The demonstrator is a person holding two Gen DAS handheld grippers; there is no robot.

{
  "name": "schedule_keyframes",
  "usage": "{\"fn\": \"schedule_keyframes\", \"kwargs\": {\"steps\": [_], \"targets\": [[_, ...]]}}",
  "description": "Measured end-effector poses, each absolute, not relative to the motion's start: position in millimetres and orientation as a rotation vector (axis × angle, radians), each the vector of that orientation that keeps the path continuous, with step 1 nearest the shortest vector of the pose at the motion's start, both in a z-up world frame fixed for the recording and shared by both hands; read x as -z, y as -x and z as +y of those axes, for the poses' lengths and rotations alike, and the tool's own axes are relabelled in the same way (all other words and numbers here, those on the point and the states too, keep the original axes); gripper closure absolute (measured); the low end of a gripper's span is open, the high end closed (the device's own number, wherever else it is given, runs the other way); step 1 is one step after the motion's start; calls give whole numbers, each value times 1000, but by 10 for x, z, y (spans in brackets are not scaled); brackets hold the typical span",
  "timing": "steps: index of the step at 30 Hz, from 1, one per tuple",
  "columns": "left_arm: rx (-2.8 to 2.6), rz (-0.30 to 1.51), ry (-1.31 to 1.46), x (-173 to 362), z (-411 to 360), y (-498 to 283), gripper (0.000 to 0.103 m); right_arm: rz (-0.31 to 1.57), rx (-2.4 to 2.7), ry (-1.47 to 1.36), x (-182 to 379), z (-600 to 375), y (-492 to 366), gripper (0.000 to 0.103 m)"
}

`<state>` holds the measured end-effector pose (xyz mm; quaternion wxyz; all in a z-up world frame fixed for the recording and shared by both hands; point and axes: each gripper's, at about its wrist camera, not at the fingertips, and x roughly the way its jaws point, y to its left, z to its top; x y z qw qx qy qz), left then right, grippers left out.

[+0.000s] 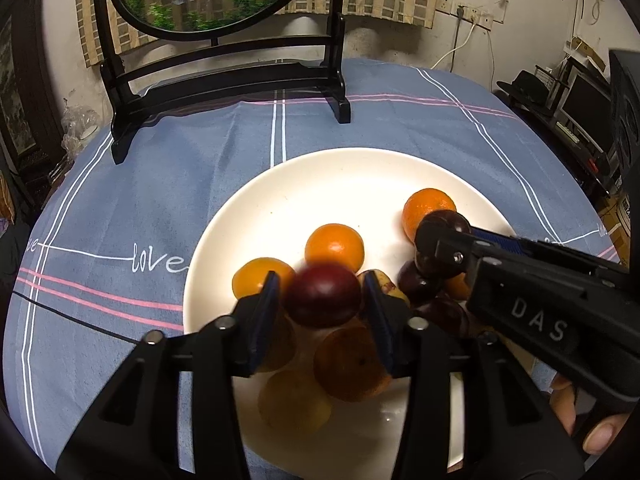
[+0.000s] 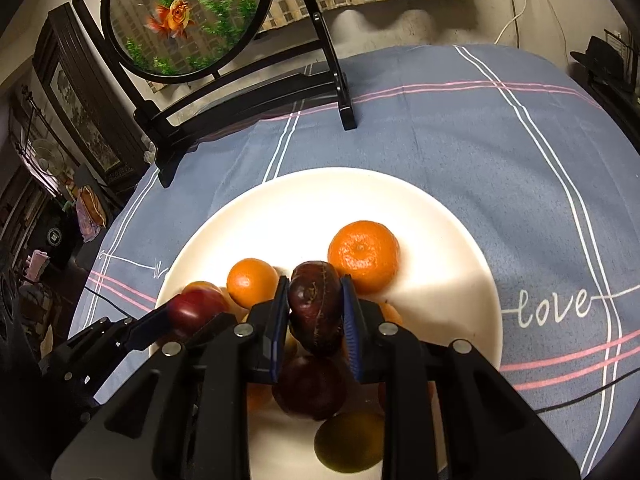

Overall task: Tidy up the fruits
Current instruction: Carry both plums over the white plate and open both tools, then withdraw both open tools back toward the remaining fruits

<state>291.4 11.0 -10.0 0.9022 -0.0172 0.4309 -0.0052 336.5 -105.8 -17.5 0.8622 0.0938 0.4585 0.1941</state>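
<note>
Left wrist view: left gripper (image 1: 322,300) closed around a dark red plum (image 1: 323,295), lifted over the white plate (image 1: 256,216) at frame centre; right gripper (image 1: 430,246) enters from the right, clamped on a darker plum (image 1: 450,220). Mandarins (image 1: 335,246) and more plums sit loose on the plate below. Right wrist view: right gripper (image 2: 316,308) pinches a dark wrinkled plum (image 2: 316,304) just above the pile, left gripper (image 2: 192,314) at lower left holds its red plum (image 2: 194,308). Risk, as I judge it: both tools work close together over a crowded plate, so a bump could knock a round, smooth plum out of a grip, and it would likely roll off the plate. Surface: blue-grey tablecloth (image 2: 460,140) with white and pink stripes and "love" print. Room: goldfish screen on a black stand (image 2: 188,20) in the upper left, cluttered shelves, wall sockets.
</note>
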Motion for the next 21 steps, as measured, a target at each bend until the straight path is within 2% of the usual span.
{"fn": "schedule_keyframes", "kwargs": {"steps": [2, 7, 9, 10, 13, 14, 15, 21], "targets": [[6, 872, 35, 65, 109, -2873, 53, 953, -410, -204, 155, -1089, -3321, 77], [-8, 820, 17, -85, 88, -2681, 45, 926, -399, -201, 79, -1176, -3175, 77], [-21, 792, 14, -164, 90, -2553, 35, 918, -401, -212, 58, -1231, -3113, 77], [-34, 775, 18, -203, 100, -2475, 34, 912, -399, -218, 46, -1272, -3060, 77], [-53, 733, 34, -280, 113, -2259, 26, 889, -390, -234, 11, -1387, -2904, 66], [-51, 725, 41, -292, 113, -2194, 25, 872, -379, -243, -4, -1427, -2859, 45], [-49, 720, 48, -299, 117, -2122, 25, 827, -363, -257, -36, -1484, -2778, 37], [-52, 730, 61, -275, 119, -1881, 24, 796, -363, -291, -91, -1613, -2607, 36]]}}
